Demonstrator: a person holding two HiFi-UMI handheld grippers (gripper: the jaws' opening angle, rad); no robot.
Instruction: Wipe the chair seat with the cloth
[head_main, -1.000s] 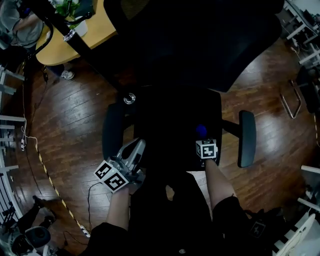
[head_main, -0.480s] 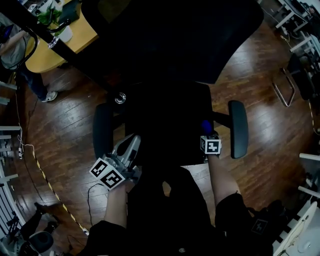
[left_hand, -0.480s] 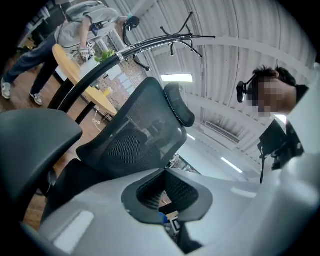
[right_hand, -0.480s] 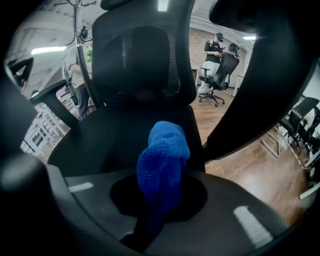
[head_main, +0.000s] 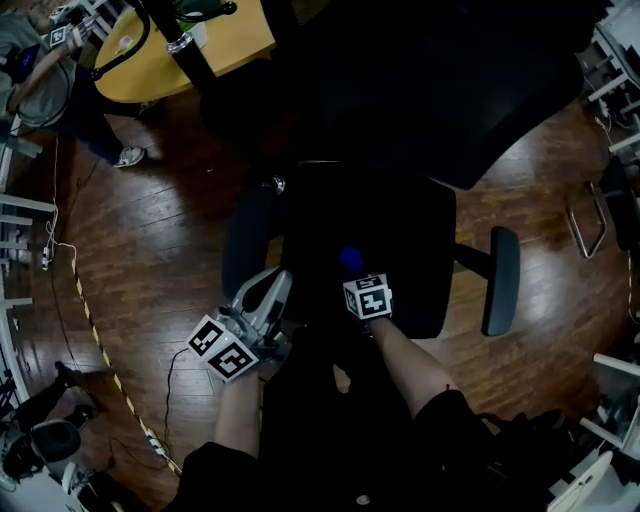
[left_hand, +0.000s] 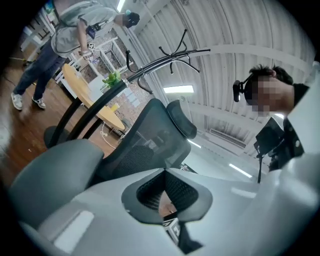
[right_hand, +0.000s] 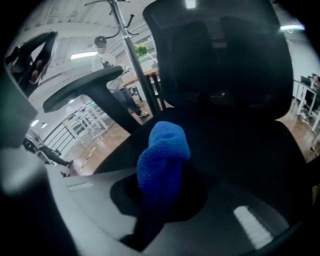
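A dark wooden floor (head_main: 150, 240) fills the head view, with a round yellow table (head_main: 150, 55) at the upper left. A black office chair stands at the centre, its chair seat (head_main: 400, 215) between two armrests. The right gripper (head_main: 353, 272) is clamped on the blue cloth (head_main: 349, 260), which sticks out ahead of its jaws over the lower-left part of the seat; contact with the seat cannot be made out. The left gripper (head_main: 270, 288) sits at the lower left of the seat beside the armrest (head_main: 243, 245), its jaws pressed together on nothing.
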